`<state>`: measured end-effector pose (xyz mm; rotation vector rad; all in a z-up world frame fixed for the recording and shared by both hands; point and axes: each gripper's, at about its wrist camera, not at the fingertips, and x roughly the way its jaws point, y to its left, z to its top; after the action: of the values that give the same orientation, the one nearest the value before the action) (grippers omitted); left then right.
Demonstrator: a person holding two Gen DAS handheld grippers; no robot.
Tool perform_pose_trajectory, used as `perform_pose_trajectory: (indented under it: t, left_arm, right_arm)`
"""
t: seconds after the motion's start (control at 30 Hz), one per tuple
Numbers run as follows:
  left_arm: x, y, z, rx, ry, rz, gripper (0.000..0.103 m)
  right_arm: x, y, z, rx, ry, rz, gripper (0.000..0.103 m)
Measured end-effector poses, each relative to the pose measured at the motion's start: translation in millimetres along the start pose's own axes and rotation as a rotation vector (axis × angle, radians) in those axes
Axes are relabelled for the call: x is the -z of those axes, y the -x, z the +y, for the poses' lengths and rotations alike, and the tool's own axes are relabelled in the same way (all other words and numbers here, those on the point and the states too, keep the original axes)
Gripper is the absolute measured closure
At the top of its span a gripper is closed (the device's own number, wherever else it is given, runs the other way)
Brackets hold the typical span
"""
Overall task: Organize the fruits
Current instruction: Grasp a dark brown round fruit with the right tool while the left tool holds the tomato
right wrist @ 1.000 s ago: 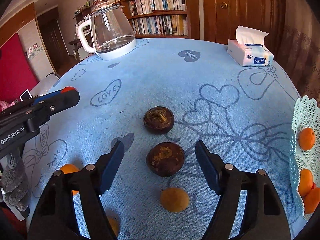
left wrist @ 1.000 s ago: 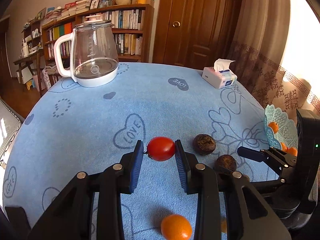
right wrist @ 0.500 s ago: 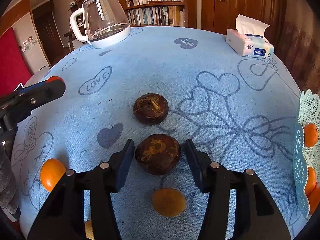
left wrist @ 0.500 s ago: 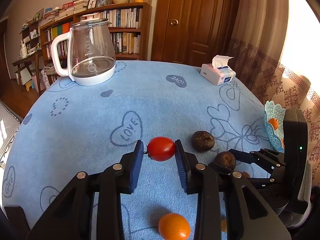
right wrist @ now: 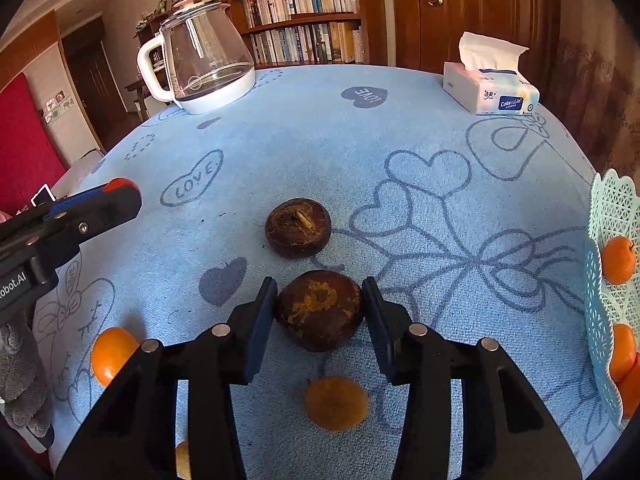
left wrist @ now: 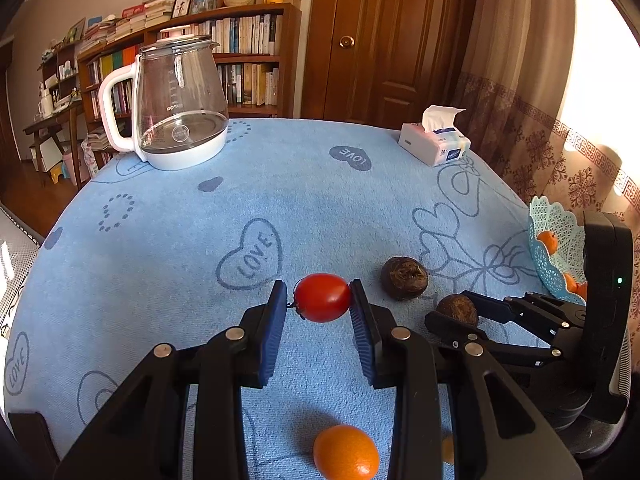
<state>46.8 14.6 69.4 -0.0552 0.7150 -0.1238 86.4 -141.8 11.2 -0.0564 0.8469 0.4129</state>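
Brown fruit [right wrist: 319, 309] in right gripper [right wrist: 319, 312]; twin [right wrist: 298, 227] just beyond.

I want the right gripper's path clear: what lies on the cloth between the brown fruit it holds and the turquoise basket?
Nothing: in the right wrist view, only bare blue cloth separates the brown fruit from the basket.

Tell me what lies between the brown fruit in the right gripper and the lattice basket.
Nothing visible does. The brown fruit sits in the right gripper, and only bare blue tablecloth runs to the lattice basket at the right edge. The second brown fruit lies off that line.
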Motion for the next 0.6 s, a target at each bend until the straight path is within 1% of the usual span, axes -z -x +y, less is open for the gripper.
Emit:
perform_pose_trajectory:
  t: [0.2,0.6]
  left_arm:
    - [1,0,0,-0.004,0.000,0.001,0.071]
    - [3,-2,-2,-0.008,-0.007,0.002,0.071]
  right_arm:
    - [1,7,-1,-0.007,-0.018,-0.029,0.058]
    - [-2,44,-13,-0.004,-0.071,-0.156,0.058]
